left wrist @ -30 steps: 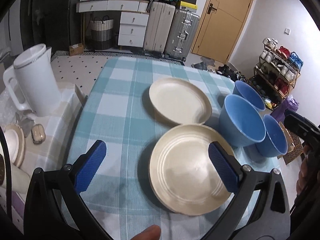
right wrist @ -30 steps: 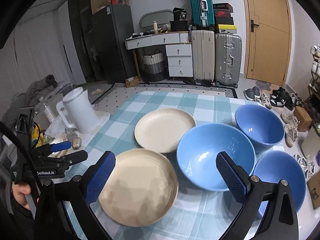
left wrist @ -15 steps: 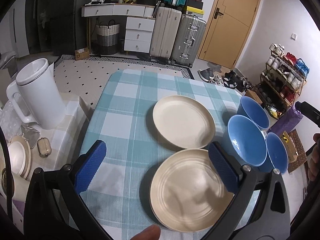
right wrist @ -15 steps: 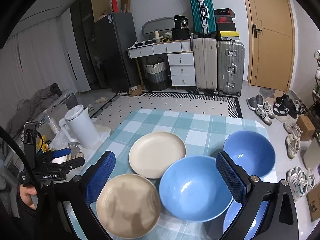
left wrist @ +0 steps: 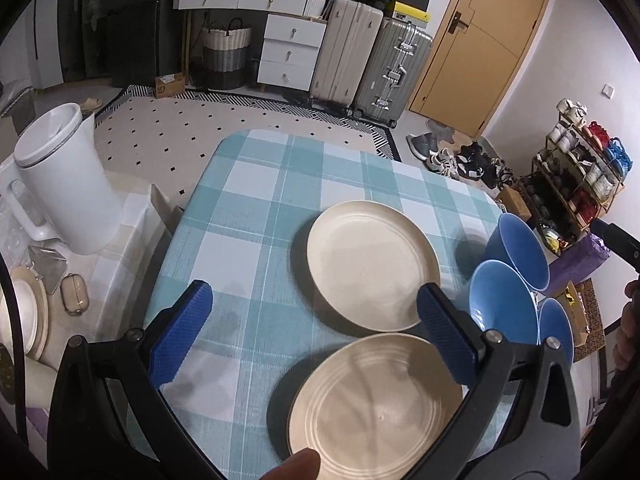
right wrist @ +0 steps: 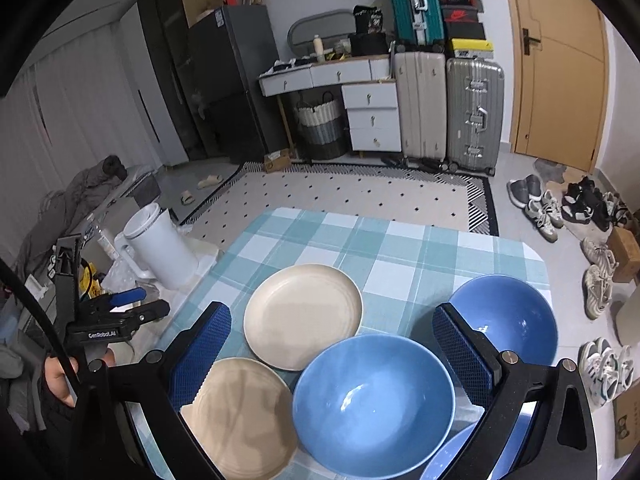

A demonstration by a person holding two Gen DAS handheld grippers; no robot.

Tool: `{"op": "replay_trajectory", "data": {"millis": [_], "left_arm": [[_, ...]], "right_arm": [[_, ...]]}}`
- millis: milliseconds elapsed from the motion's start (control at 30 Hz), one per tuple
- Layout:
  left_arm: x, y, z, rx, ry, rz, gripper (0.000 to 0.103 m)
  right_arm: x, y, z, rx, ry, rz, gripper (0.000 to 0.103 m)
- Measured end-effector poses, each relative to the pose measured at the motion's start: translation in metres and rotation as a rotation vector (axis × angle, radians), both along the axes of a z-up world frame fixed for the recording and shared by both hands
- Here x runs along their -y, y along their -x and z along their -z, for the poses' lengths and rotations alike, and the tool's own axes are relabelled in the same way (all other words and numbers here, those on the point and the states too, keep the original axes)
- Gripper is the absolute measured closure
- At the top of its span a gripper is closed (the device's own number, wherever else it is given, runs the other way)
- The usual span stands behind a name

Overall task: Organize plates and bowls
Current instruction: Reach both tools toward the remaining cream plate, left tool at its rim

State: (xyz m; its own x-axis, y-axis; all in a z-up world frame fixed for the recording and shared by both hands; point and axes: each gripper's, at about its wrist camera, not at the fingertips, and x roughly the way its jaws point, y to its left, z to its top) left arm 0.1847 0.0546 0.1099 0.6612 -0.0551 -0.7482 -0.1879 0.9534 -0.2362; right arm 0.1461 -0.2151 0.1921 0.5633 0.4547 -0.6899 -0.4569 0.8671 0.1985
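Above checked tablecloth [left wrist: 256, 216], both hand-held grippers [left wrist: 310, 326] [right wrist: 332, 340] gape wide, empty.

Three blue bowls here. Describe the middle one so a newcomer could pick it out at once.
Start at the checked tablecloth. Three blue bowls run along its right side, beside two cream plates. The middle bowl lies between the far bowl and the near bowl, right next to the near plate.

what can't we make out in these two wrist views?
- Nearest blue bowl: right wrist view, cut by the bottom edge and hidden behind the right gripper frame.
- Near plate: left wrist view, front rim cut by the bottom edge.
- Shoe rack contents: too small.
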Motion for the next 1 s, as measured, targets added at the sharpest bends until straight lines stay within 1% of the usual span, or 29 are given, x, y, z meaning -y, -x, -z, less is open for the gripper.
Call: {"op": "replay_trajectory", "data": {"millis": [300,500,567,633,700,933,967,1000], "left_arm": [[-0.001,-0.038,0.024,-0.047,0.001,0.0,0.001],[-0.003,-0.058,0.046,-0.086,0.0,0.001,0.001],[-0.004,-0.065,0.054,-0.101,0.006,0.001,0.001],[-0.005,-0.071,0.061,-0.114,0.01,0.004,0.001],[-0.006,-0.077,0.067,-0.12,0.016,0.001,0.001],[-0.011,-0.093,0.086,-0.146,0.019,-0.007,0.001],[-0.011,-0.095,0.09,-0.155,0.02,-0.009,0.001],[-0.011,-0.097,0.092,-0.161,0.021,-0.009,0.001]], "right_arm": [[-0.02,-0.043,0.024,-0.064,0.021,-0.034,0.001],[-0.038,-0.074,0.056,-0.135,0.063,-0.05,0.001],[-0.042,-0.081,0.066,-0.153,0.072,-0.052,0.003],[-0.046,-0.089,0.078,-0.176,0.088,-0.06,0.007],[-0.048,-0.096,0.087,-0.192,0.099,-0.057,0.009],[-0.06,-0.12,0.111,-0.236,0.145,-0.073,0.01],[-0.061,-0.122,0.115,-0.246,0.153,-0.077,0.011],[-0.063,-0.125,0.12,-0.257,0.16,-0.081,0.013]]}}
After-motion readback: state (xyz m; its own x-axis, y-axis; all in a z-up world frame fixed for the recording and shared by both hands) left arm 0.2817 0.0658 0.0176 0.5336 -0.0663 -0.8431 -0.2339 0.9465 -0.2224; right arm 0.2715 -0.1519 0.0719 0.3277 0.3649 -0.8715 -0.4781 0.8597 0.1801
